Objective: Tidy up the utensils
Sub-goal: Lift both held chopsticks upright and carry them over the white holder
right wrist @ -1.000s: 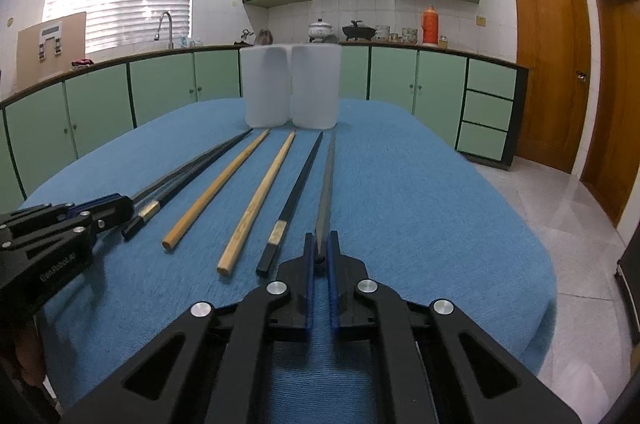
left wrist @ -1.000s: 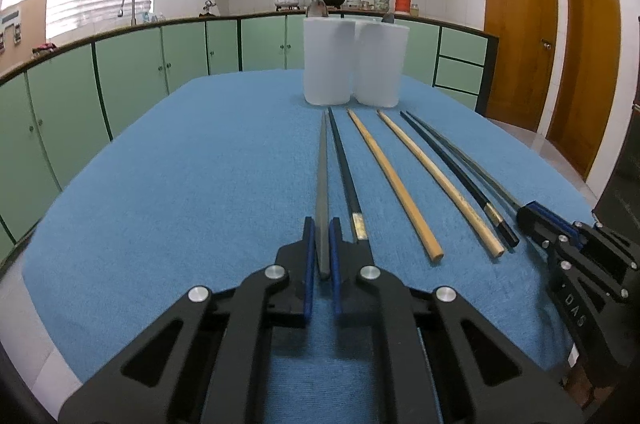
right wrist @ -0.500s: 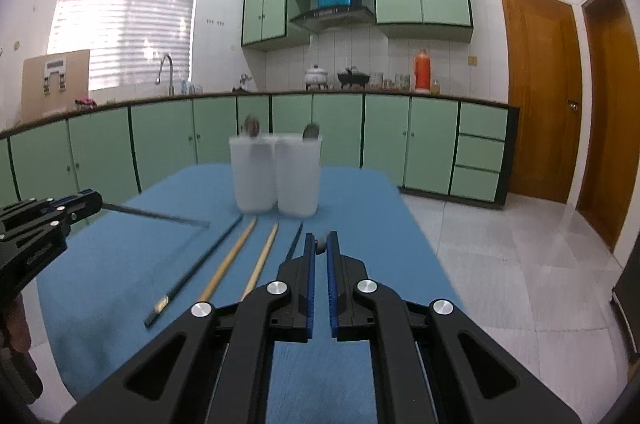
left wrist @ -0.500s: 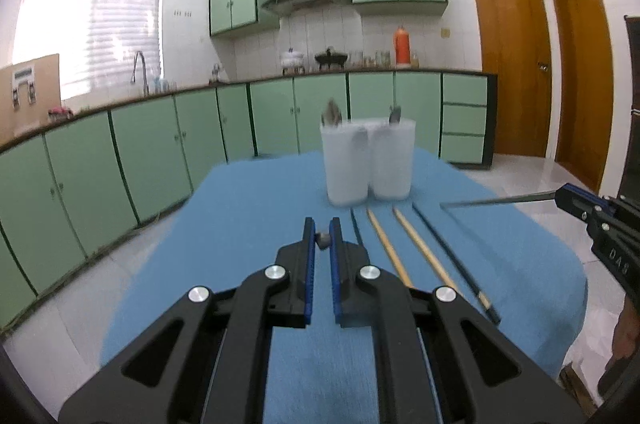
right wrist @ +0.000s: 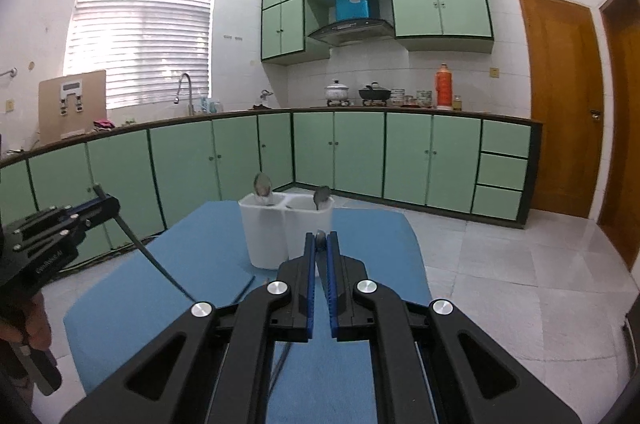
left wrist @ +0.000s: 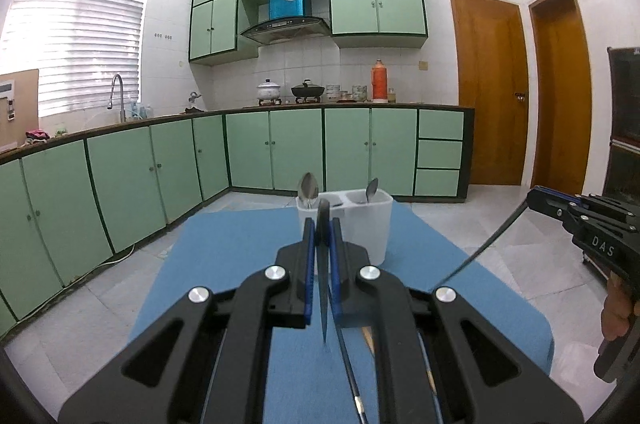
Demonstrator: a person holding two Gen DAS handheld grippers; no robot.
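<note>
Two grey chopsticks (left wrist: pixel 323 288), formerly on the blue cloth (left wrist: pixel 224 264), now aloft.

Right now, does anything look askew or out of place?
Nothing spilled or damaged. Each gripper's jaws are shut on one grey chopstick, which hangs tilted, tip down, rather than level: left gripper, right gripper. The white holder stands upright with two spoons inside.
</note>
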